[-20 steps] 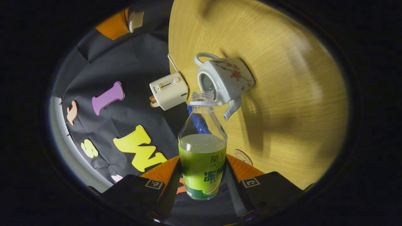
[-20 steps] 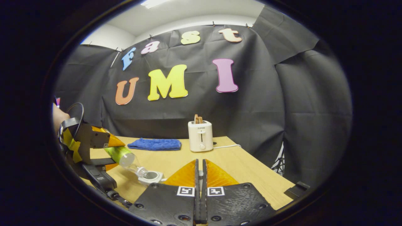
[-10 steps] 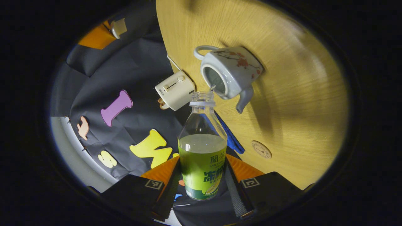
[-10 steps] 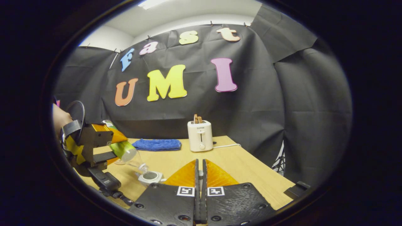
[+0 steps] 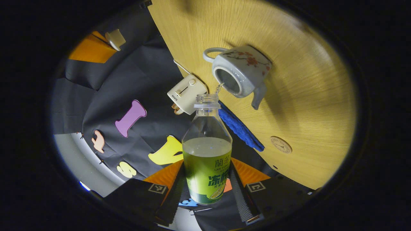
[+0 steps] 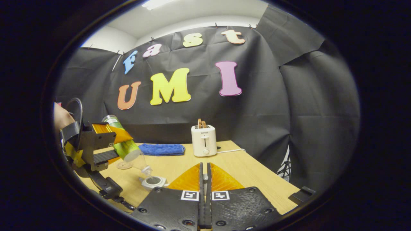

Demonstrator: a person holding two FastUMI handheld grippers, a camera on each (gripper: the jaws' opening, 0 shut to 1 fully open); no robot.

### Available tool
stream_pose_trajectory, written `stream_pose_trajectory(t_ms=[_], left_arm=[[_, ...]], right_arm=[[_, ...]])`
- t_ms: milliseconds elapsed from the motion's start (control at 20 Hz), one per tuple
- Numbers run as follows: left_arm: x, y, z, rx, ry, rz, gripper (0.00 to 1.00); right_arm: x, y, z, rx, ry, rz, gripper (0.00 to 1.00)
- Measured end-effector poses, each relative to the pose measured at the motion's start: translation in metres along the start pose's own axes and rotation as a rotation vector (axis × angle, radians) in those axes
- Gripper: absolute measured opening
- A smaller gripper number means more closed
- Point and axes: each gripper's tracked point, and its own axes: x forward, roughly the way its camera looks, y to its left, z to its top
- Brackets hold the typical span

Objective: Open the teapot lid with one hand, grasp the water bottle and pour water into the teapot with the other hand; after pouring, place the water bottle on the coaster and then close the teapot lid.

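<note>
Bottle axis: clear plastic water bottle with green label, clamped in the left gripper, tilts mouth-first toward the white ceramic teapot just ahead.
Right gripper: fingers together.

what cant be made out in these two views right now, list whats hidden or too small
- Water level inside the white flowered ceramic teapot: left gripper view, its opening is dark and small.
- What the right gripper pinches: right gripper view, its closed fingers hide it; in the left gripper view a small white lid-like piece sits at its tip, too small to confirm.
- Teapot body: right gripper view, the right gripper's fingers cover it.
- Marking on the round wooden coaster: too small.
</note>
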Motion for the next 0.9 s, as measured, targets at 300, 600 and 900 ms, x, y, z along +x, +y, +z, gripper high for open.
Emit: stream_pose_trajectory(t_ms=[300,600,900], left_arm=[[-0.002,0.015,0.002,0.057,0.007,0.046,0.75],[-0.009,0.024,0.005,0.116,0.004,0.091,0.75],[-0.006,0.016,0.005,0.057,0.001,0.076,0.75]], right_arm=[[-0.002,-0.002,0.004,-0.001,-0.004,-0.004,0.00],[-0.001,-0.002,0.002,0.003,0.002,0.001,0.00],[-0.002,-0.004,0.003,-0.002,0.000,-0.007,0.00]])
